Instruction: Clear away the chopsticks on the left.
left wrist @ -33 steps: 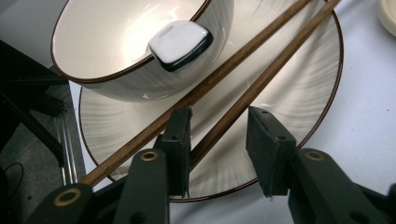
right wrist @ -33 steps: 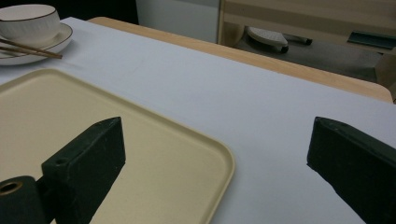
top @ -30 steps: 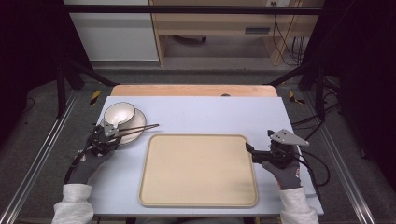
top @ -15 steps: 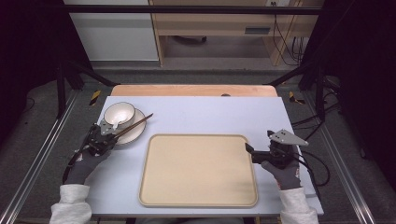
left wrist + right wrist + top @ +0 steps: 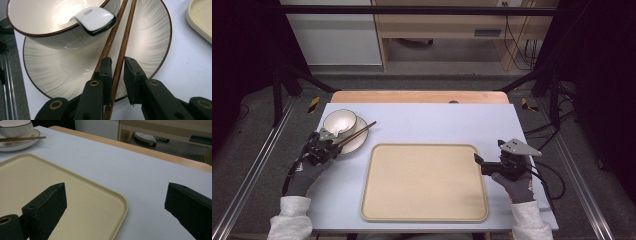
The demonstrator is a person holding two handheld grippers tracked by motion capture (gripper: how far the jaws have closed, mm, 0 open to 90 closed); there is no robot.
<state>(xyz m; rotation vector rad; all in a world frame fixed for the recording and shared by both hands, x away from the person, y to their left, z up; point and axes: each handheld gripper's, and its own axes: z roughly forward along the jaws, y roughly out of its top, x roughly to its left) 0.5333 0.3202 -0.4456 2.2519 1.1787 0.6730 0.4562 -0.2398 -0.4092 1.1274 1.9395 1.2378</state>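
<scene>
A white bowl (image 5: 339,121) with a white spoon (image 5: 95,20) in it stands on a ribbed plate (image 5: 354,142) at the table's left. Two wooden chopsticks (image 5: 359,132) lie across the plate, tips pointing up and right. My left gripper (image 5: 334,145) sits at the plate's near rim. Its jaws have just been opening a little; one chopstick (image 5: 119,67) runs loosely between them, the other passes outside the left jaw. A beige tray (image 5: 424,182) lies in the middle. My right gripper (image 5: 479,164) stands open at its right edge, one jaw over the tray (image 5: 75,202), one over the table.
The table has a pale blue cover (image 5: 437,122) and a wooden strip (image 5: 419,96) along its far edge. Metal frame rails (image 5: 257,165) run down the left side. A cable (image 5: 552,180) trails from the right gripper. A shelf unit (image 5: 447,30) stands beyond the table.
The chopsticks' far ends swung from pointing right to pointing up and right across the plate. Both hands stayed where they were.
</scene>
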